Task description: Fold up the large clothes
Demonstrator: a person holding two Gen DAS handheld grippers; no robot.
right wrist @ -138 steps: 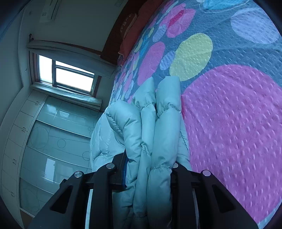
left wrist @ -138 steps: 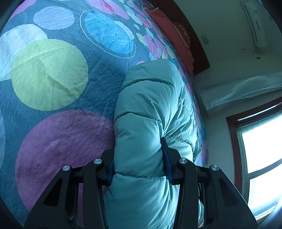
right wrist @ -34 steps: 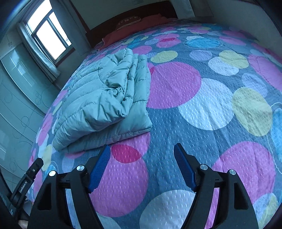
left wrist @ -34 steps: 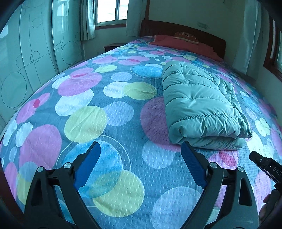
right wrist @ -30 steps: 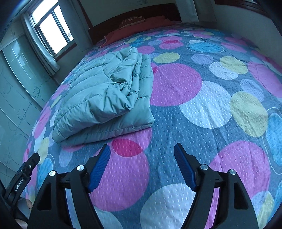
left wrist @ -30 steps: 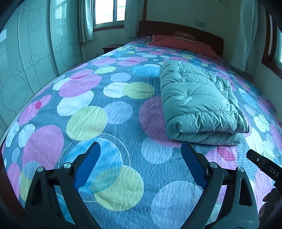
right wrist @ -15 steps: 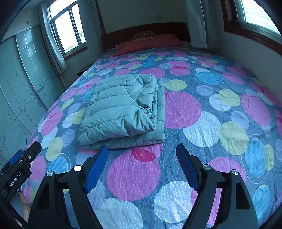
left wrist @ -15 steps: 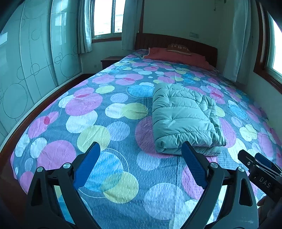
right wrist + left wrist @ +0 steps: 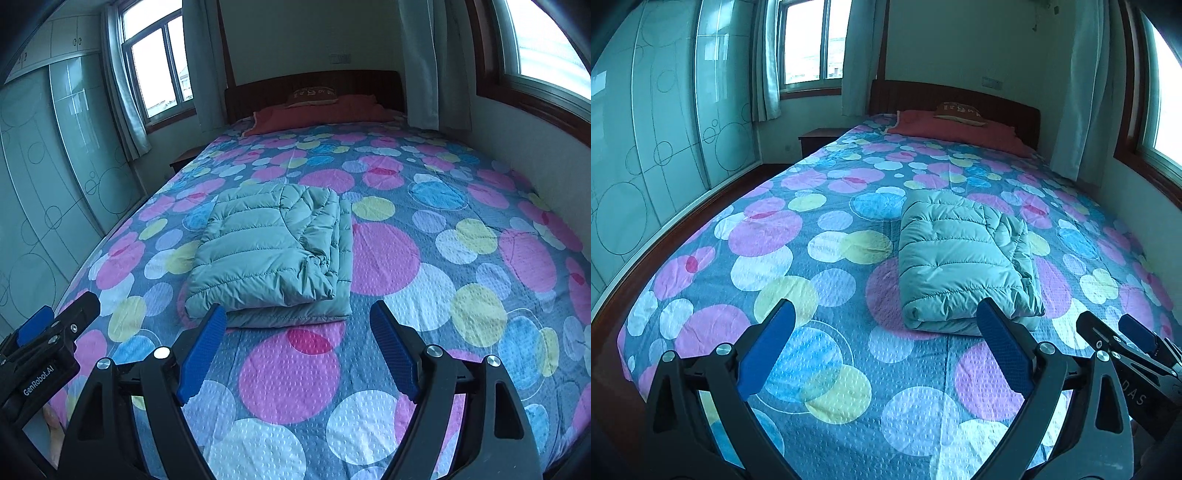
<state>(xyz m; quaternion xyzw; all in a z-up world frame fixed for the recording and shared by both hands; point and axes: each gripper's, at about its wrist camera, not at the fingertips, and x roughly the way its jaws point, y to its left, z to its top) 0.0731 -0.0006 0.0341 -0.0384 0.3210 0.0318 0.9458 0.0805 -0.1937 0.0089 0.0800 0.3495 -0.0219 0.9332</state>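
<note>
The folded jacket point(image 9: 960, 258) lies mid-bed point(image 9: 820, 413), long axis toward the headboard, ahead of both grippers; left gripper point(image 9: 882, 354) is opening wider, empty; right gripper point(image 9: 297, 350) gapes empty, about equally near.

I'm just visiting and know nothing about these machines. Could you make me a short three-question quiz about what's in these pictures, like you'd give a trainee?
1. True or false: the teal puffer jacket lies folded on the spotted bedspread.
2. Multiple choice: what is between the fingers of the right tool? A) a jacket sleeve B) nothing, only bedspread behind them C) the red pillow
3. Short answer: does the left tool touch the jacket?

Key
1. True; it sits as a compact bundle.
2. B; that tool is open and empty.
3. No; its fingers are opening, nothing is between them, and it hangs short of the jacket's near edge.
</note>
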